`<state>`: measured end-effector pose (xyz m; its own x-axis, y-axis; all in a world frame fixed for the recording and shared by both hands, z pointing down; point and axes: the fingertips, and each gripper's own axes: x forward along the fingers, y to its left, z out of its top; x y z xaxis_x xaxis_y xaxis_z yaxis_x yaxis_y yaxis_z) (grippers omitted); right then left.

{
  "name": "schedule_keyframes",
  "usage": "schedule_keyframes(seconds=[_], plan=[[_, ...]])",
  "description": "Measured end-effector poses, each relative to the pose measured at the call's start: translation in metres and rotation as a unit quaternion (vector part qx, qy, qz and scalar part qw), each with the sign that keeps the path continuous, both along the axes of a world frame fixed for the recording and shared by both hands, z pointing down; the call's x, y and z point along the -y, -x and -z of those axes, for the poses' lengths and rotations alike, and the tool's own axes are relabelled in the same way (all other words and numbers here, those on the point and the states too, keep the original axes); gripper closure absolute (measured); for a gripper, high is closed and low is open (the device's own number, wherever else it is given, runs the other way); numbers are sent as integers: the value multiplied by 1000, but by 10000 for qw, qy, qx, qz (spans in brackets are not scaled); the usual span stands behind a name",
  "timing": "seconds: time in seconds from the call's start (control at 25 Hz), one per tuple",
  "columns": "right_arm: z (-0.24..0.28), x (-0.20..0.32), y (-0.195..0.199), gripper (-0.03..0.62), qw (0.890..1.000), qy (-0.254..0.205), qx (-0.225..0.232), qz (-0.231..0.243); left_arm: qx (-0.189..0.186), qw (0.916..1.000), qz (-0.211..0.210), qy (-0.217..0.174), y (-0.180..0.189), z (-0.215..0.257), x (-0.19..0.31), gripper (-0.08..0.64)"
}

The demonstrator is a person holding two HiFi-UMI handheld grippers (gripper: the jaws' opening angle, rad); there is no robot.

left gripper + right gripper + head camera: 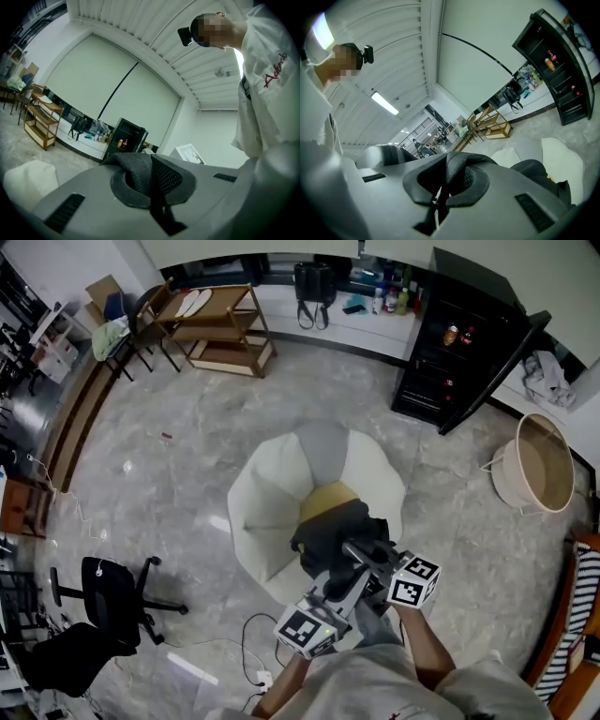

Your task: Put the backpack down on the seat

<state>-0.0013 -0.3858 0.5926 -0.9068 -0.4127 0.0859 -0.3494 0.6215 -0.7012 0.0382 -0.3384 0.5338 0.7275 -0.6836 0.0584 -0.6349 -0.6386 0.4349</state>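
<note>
A black backpack (333,521) with a tan top panel hangs low over the white, petal-shaped cushioned seat (272,493) on the floor. I cannot tell whether it touches the seat. Both grippers reach to it from the near side. In the left gripper view my left gripper (151,187) is shut on a black mesh strap (140,171). In the right gripper view my right gripper (443,190) is shut on a padded black strap (457,168), with the backpack body (539,171) just beyond. In the head view the left gripper (349,570) and right gripper (380,554) lie close together.
A wooden shelf cart (220,324) stands at the far left and a black cabinet (450,343) with its door open at the far right. A round basket (534,465) sits at the right, an office chair (103,601) at the near left. Cables (253,652) trail by my feet.
</note>
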Motion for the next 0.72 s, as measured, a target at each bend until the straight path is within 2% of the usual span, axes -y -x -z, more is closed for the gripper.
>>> schedule_keyframes(seconds=[0.2, 0.4, 0.72], plan=[[-28, -17, 2, 565, 9998, 183, -37, 98, -153, 9998, -85, 110, 1, -21, -12, 529], [-52, -23, -3, 565, 9988, 417, -191, 149, -237, 9988, -97, 415, -2, -44, -15, 529], [-74, -5, 3, 565, 9971, 688, -203, 240, -267, 9974, -72, 669, 2, -69, 4, 529]])
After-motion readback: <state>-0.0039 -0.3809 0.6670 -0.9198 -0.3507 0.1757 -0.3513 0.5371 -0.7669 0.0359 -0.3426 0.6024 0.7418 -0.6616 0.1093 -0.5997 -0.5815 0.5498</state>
